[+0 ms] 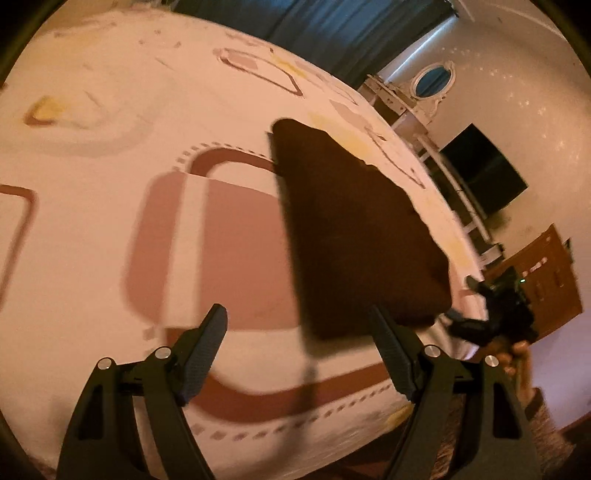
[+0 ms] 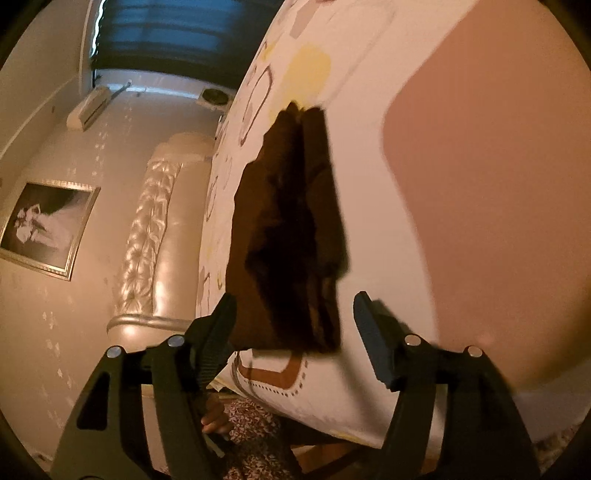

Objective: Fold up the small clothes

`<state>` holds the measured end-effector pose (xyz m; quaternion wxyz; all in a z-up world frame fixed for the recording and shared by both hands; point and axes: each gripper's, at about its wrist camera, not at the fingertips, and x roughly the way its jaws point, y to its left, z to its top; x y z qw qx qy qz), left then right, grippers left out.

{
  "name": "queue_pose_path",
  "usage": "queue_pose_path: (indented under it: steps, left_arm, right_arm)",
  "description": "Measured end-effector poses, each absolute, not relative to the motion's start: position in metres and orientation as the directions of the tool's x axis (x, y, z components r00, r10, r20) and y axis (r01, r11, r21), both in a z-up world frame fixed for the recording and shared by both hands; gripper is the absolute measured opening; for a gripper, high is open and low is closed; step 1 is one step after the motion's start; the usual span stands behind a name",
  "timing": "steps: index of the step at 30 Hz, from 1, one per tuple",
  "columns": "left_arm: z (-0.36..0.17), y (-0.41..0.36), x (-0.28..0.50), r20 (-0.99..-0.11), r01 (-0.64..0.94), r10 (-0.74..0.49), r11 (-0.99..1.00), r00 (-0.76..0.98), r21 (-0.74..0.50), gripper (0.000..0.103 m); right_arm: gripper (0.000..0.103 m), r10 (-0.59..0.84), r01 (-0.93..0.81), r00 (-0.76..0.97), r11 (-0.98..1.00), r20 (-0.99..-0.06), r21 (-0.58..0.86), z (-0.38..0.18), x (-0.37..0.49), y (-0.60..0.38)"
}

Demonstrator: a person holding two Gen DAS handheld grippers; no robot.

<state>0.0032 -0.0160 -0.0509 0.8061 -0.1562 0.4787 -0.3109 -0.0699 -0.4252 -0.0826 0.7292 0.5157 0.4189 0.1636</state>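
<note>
A dark brown folded garment (image 1: pixel 351 229) lies flat on the bed's white patterned sheet (image 1: pixel 110 221). In the left wrist view my left gripper (image 1: pixel 295 314) is open just short of the garment's near edge, with nothing between its fingers. My right gripper (image 1: pixel 495 314) shows at the bed's right edge, blurred, with a hand behind it. In the right wrist view the right gripper (image 2: pixel 294 299) stands open. The near end of the garment (image 2: pixel 288 240) lies between its fingers, the left finger (image 2: pixel 225 314) close against the cloth and the right finger (image 2: pixel 369 325) apart from it.
A padded headboard (image 2: pixel 147 236), a framed picture (image 2: pixel 44 229) and a wall air conditioner (image 2: pixel 88 107) are on the left. Blue curtains (image 1: pixel 332 22), a dark screen (image 1: pixel 484 173), white shelving (image 1: pixel 406 110) and a wooden cabinet (image 1: pixel 543 280) line the room's right side. Patterned fabric (image 2: pixel 255 443) hangs below the bed edge.
</note>
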Motion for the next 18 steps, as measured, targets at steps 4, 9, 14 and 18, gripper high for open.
queue_pose_path:
  steps: [4, 9, 14, 18]
  left_arm:
    - [-0.061, -0.039, 0.014, -0.653, 0.327, -0.691, 0.722, 0.31, -0.61, 0.078]
    - [-0.067, -0.056, 0.021, -0.655, 0.289, -0.692, 0.721, 0.303, -0.629, 0.048]
    - [-0.062, -0.066, 0.011, -0.699, 0.281, -0.63, 0.777, 0.338, -0.564, 0.031]
    - [-0.054, -0.068, 0.008, -0.717, 0.254, -0.601, 0.799, 0.352, -0.545, 0.027]
  right_arm:
    - [0.066, 0.694, 0.172, 0.552, 0.447, -0.462, 0.878, -0.089, -0.052, -0.405]
    - [0.026, 0.664, 0.151, 0.508, 0.559, -0.549, 0.816, -0.09, -0.044, -0.384]
    - [0.012, 0.654, 0.147, 0.528, 0.558, -0.542, 0.817, -0.091, -0.051, -0.393]
    - [0.011, 0.648, 0.082, 0.541, 0.593, -0.535, 0.801, -0.07, -0.053, -0.394]
